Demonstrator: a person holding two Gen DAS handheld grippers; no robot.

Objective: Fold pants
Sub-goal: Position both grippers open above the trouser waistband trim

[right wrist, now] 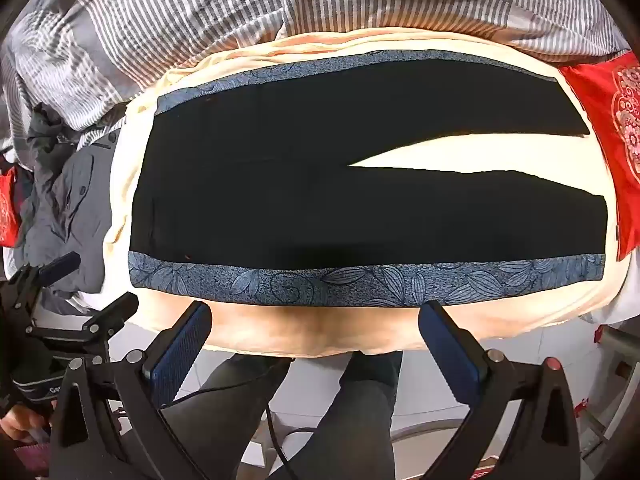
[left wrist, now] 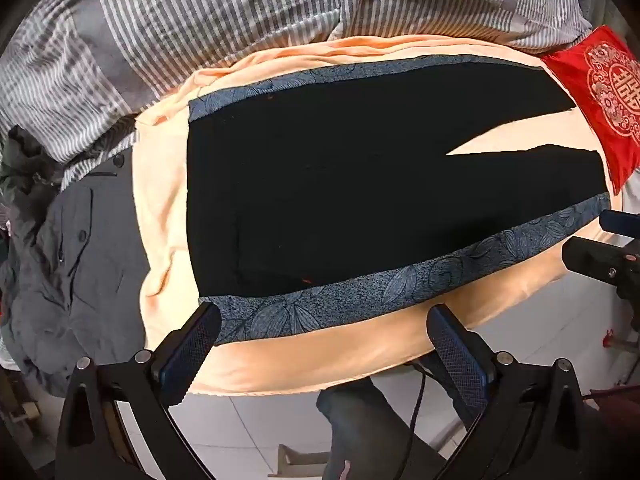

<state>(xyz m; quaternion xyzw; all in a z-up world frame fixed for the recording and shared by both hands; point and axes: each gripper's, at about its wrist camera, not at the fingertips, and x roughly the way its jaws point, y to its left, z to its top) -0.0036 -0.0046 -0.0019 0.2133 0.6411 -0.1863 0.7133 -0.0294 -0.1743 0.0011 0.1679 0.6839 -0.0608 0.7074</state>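
The left gripper (left wrist: 322,330) hangs with its jaws spread wide and nothing between them, just off the near edge of the bed. Its left fingertip (left wrist: 200,330) overlaps the near-left corner of the pants in that view; contact cannot be confirmed. The right gripper (right wrist: 316,326) is likewise spread wide and empty, positioned at the near edge of the peach sheet (right wrist: 280,332), just short of the garment.

The pants (left wrist: 320,184) lie flat on the peach sheet, black with a blue leaf-patterned band (right wrist: 360,280) along each outer side seam. The waist is to the left and both legs extend right, parted by a narrow wedge of sheet.

A red embroidered cushion (left wrist: 604,96) lies beyond the leg ends. A grey striped duvet (left wrist: 200,20) is bunched along the far side. Grey clothing (left wrist: 72,260) is heaped at the left.
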